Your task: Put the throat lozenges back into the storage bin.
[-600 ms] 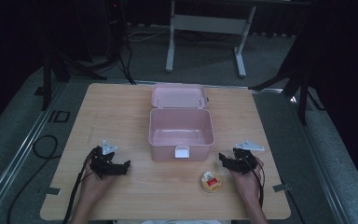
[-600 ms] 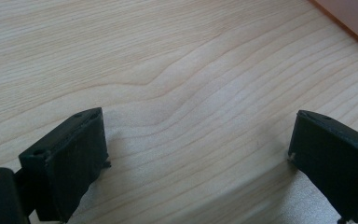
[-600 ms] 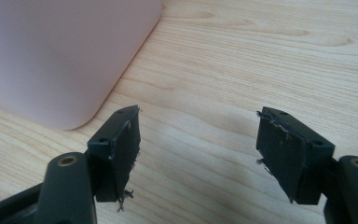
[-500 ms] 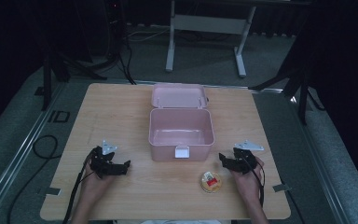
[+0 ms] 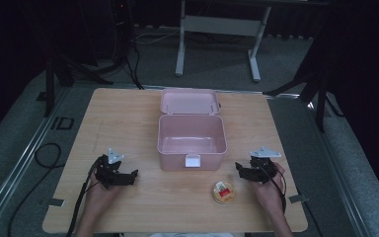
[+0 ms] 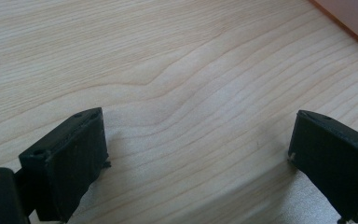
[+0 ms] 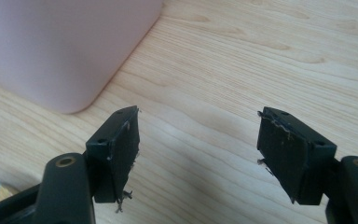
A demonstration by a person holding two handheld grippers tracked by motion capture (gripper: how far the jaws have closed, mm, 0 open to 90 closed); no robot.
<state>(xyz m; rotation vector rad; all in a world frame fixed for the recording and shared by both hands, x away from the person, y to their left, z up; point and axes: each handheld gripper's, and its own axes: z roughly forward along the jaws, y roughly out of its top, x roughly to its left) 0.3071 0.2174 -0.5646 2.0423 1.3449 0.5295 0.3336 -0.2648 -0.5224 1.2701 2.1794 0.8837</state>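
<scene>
Small round container, orange-red contents, near right tool

Counted on the worktop — four things in all

One pink box, its single hinged lid thrown back, with one white latch on its front wall; one small round container — a single piece, lying apart from the box; two hand-held grippers, a left gripper and a right gripper, one per hand, each with two black fingers standing apart over bare wood.
</scene>
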